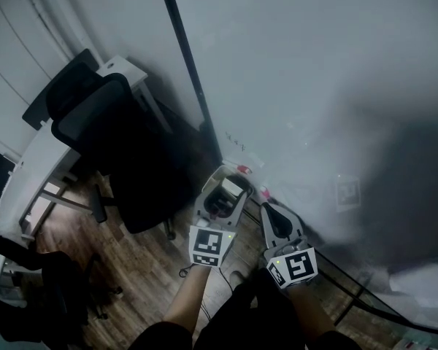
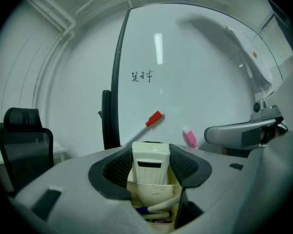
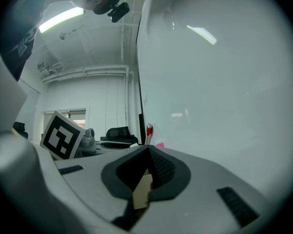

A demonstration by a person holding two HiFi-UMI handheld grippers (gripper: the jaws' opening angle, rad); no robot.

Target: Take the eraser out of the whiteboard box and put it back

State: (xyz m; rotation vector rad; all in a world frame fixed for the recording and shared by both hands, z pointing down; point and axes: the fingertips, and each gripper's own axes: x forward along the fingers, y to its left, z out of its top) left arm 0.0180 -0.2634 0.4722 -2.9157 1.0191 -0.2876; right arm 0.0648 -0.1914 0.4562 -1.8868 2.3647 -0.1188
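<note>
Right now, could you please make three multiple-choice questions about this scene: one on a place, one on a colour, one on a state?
1. Where is the eraser?
A. lying on a plate
B. in the box, between the left gripper's jaws
C. hanging from a hook

2. What colour is the cap of the marker on the whiteboard?
A. red
B. green
C. black

3. How do the right gripper's jaws stand?
A. wide apart
B. around a cup
C. together

Answers: 1 B, the left gripper view shows it upright in the box between the jaws. 2 A, the cap is bright red against the board. 3 C, the right gripper view shows the tips meeting.
</note>
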